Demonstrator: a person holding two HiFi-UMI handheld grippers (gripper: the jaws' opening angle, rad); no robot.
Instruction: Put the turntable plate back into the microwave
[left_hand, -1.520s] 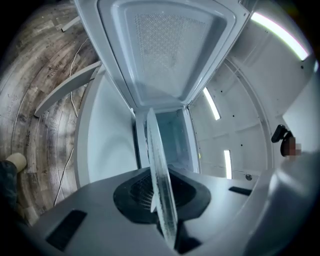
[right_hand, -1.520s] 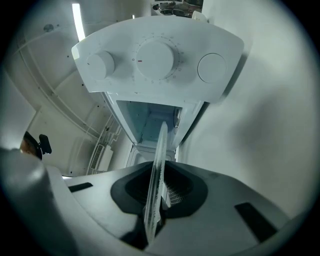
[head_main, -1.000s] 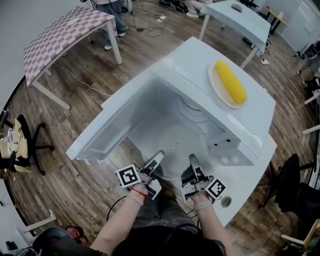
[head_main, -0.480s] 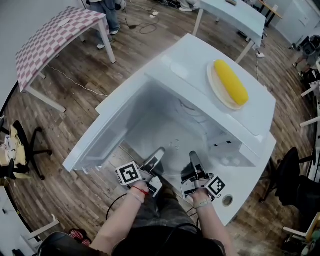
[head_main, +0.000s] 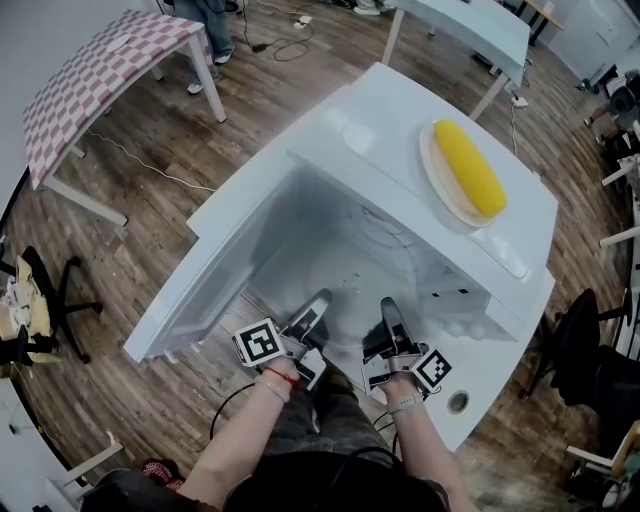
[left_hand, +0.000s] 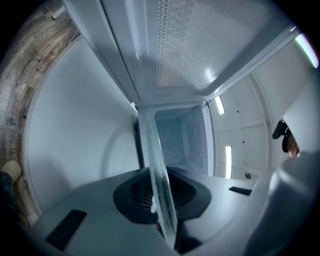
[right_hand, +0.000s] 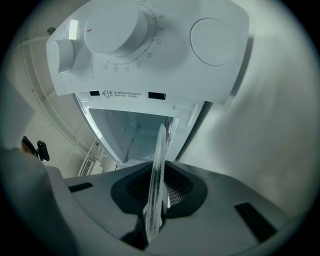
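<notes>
a white table (head_main: 485, 385) with a round cable hole (head_main: 458, 402) near its front corner carries the white microwave (head_main: 400, 130), whose door (head_main: 210, 260) is swung open to the left. the table stands on a wooden plank floor (head_main: 150, 215), which also bears a checkered table (head_main: 100, 70), another white table (head_main: 470, 25) and a black chair (head_main: 62, 298). a thin cable (head_main: 150, 165) lies on the boards.

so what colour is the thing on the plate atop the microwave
Yellow object, best in head view.
</notes>
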